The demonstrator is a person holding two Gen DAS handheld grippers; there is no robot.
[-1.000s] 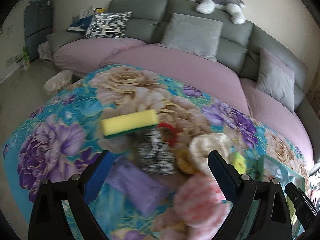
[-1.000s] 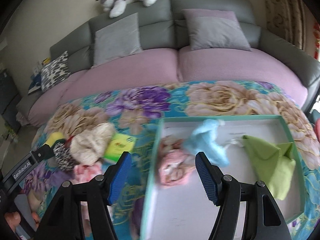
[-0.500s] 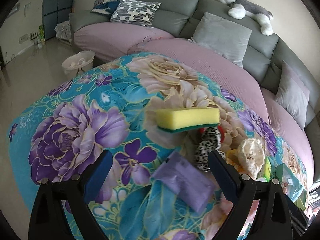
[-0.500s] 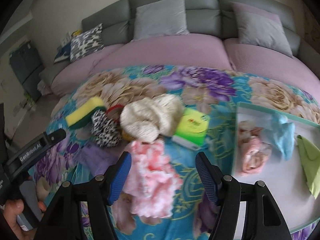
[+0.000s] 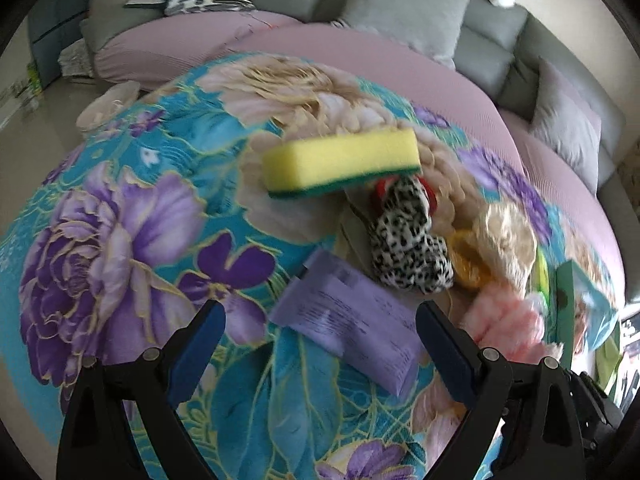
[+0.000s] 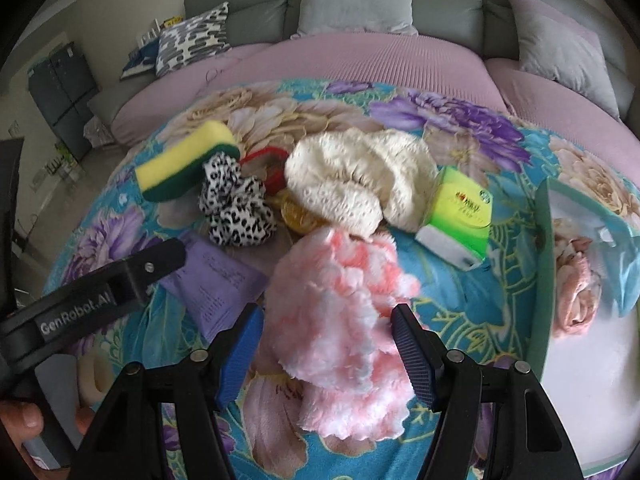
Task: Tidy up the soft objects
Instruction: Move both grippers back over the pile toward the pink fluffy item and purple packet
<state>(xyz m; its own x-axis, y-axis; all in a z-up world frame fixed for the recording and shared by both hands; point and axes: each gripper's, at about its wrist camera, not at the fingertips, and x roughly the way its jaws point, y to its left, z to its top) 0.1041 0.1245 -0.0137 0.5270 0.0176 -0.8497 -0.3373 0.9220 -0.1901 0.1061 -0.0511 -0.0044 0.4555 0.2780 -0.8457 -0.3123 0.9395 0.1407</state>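
You are partway through. The green-rimmed tray (image 6: 541, 280) already holds some soft things: a pale pink bundled cloth (image 6: 576, 280) and a light blue cloth (image 6: 624, 264) lie inside it, near its wall; how much more it holds is cut off at the frame edge.

The larger share is not yet sorted. On the floral-covered table (image 6: 460, 128), all on the side of the tray toward the yellow sponge, there is a loose heap. Nearest the tray is the green tissue pack (image 6: 460, 212), just beside its wall. Next out from the tray lies the cream knitted cloth (image 6: 360, 176), with an orange item (image 6: 298, 216) partly tucked under it. Farther from the tray sit the leopard-print cloth (image 6: 236, 208), a red ring-shaped item (image 6: 272, 160) and the yellow sponge (image 6: 184, 160). The purple packet (image 5: 352, 320) lies flat, well apart from the tray.

Your right hand-held gripper (image 6: 326, 344) is released, its jaws standing wide to either side of the fluffy pink-and-white cloth (image 6: 340, 312), which rests on the table a short way from the tray; the pads do not seem to press it yet. Your left hand-held gripper (image 5: 320, 352) is released too and holds nothing, poised above the purple packet.

By my judgement, at least seven pieces are left, and the fluffy pink cloth looks like the next to go into the tray.
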